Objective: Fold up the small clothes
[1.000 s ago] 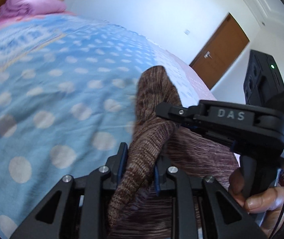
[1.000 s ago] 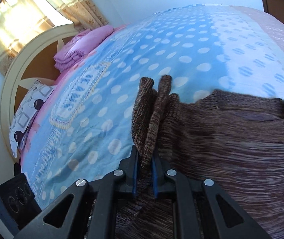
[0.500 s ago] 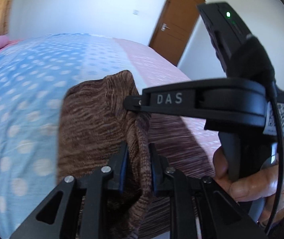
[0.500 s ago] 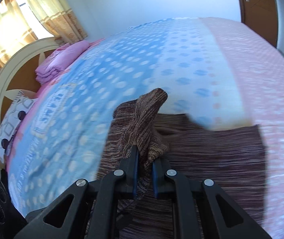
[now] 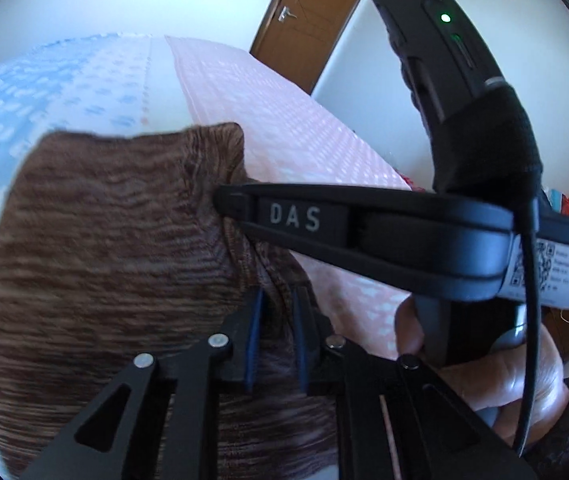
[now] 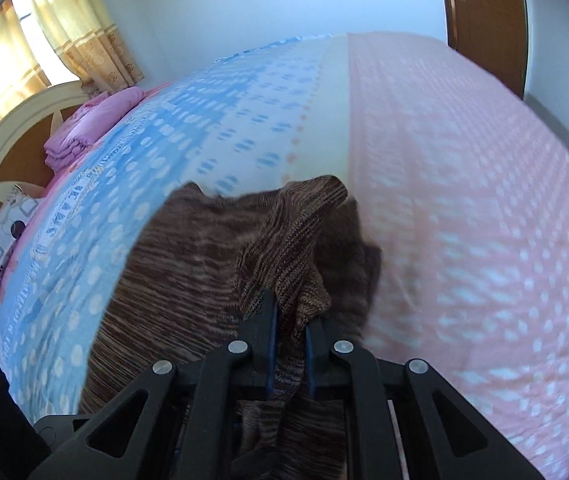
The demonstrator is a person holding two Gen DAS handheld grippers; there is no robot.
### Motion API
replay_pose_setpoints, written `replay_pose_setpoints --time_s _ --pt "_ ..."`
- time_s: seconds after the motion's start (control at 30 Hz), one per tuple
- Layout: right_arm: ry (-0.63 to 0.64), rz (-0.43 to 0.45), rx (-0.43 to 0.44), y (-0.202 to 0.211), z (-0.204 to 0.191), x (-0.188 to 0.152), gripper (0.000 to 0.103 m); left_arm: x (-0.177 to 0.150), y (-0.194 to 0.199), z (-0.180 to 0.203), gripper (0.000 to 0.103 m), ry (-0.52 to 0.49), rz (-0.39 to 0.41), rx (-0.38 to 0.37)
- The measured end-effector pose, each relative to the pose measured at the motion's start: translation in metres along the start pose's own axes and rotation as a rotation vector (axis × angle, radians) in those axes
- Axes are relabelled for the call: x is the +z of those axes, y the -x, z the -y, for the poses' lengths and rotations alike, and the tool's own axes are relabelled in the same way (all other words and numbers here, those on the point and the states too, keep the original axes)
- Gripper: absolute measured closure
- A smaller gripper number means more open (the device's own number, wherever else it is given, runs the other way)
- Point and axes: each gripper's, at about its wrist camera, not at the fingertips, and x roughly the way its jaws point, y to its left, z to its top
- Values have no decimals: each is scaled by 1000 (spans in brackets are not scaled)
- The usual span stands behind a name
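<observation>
A brown striped knit garment [image 5: 104,248] hangs doubled over the bed, lifted at one edge by both grippers. In the left wrist view my left gripper [image 5: 276,300] has a bunched fold of it between its blue pads, and its jaws are closing on the cloth. My right gripper [image 5: 228,202] reaches in from the right, side on, its tip against the same edge. A hand [image 5: 504,372] holds its handle. In the right wrist view my right gripper [image 6: 290,312] is shut on a raised ridge of the garment [image 6: 196,264], which drapes down to the left.
The bed cover [image 6: 464,200] is pink with white dots on the right and blue with pale dots on the left. Folded pink bedding [image 6: 88,128] and a patterned pillow [image 6: 0,240] lie by the headboard [image 6: 8,128]. A brown door [image 5: 308,20] stands beyond the bed.
Both grippers have swept across the bed from the blue side towards the pink side, carrying the garment's edge over. The left gripper has rolled, and the cloth now hangs doubled.
</observation>
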Motion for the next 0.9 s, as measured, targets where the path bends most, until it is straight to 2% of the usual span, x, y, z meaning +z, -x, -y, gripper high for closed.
replay_pose_setpoints --time_s 0.13,0.2,0.23,0.27,0.33,0.37,0.43,0.57,0.63,0.7,0.73,0.83,0.9 --pt "-65 17 63 -4 11 -6 90 -4 -4 5 87 -50 17 29" --pt "-144 21 141 -5 22 -5 85 -7 -3 6 87 -60 27 16" --pt "-178 28 183 -5 27 -4 76 -11 -1 11 87 -57 31 5" --pt "-213 41 220 -6 32 -2 61 -13 0 8 88 -48 36 -11" --pt "-277 46 293 -14 39 0 50 -17 2 -4 88 -13 50 -58" --pt "-300 36 303 -20 41 1 49 -18 4 -9 88 8 52 -80" --pt "-333 19 310 -32 41 7 49 -18 5 -16 88 42 55 -108" --pt "-399 15 405 -45 54 13 49 -24 9 -34 88 99 62 -156" --pt "-387 25 430 -44 56 16 50 -27 9 -39 88 113 64 -170" --pt "-329 55 410 -36 52 19 65 -32 10 -41 88 117 68 -177" --pt "-276 72 381 -30 45 21 79 -34 11 -40 88 115 71 -179" --pt "-173 153 364 -9 35 26 90 -34 12 -40 88 109 82 -189" --pt "-119 230 332 4 31 28 90 -46 23 -33 88 99 80 -190"
